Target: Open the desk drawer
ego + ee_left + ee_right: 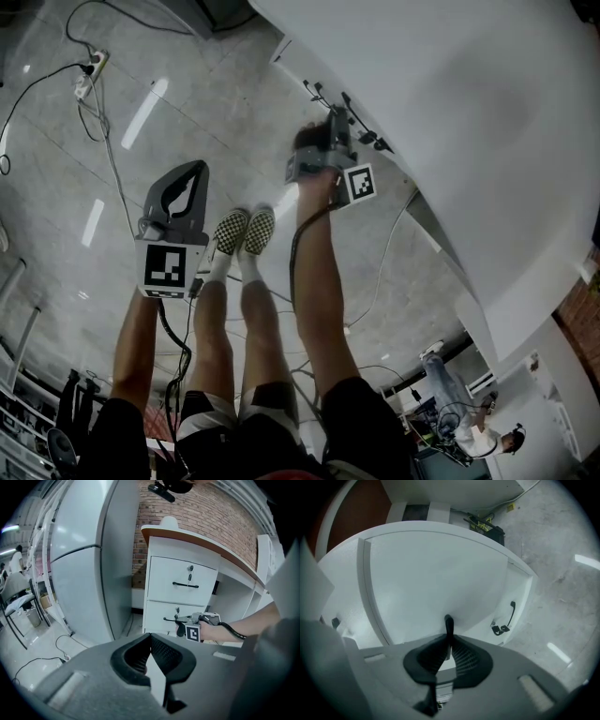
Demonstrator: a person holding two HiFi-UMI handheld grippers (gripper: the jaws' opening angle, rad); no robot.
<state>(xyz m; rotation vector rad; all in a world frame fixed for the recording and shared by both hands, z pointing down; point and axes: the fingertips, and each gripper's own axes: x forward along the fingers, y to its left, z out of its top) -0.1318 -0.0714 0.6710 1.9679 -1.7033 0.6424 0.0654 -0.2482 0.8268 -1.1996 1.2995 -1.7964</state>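
Right claw [448,632]: jaws drawn nearly together, pinching the black handle [448,622] of the lower drawer [426,573]. The bar stands between the ribbed pads at lower centre of the right gripper view. Nothing else is in the grip.

Lower drawer: white front fills the middle of that view. In the left gripper view it sits at centre right, its front apparently level with the upper drawer [183,573], so it is judged not yet open.

Upper drawer: own black bar, key [189,577] hanging in the lock, untouched.

Desk [201,541]: white body, brown-edged top, against a brick wall [197,508].

Left claw [150,638]: jaws together, empty, well apart from the desk, at left of the head view above grey floor [56,187].

Step in hand: grip on the handle taken; pull not begun, by appearance.

Next move calls for: a straight, level draw away from the desk front, with the grip firm so the thin bar does not slip from the pads.
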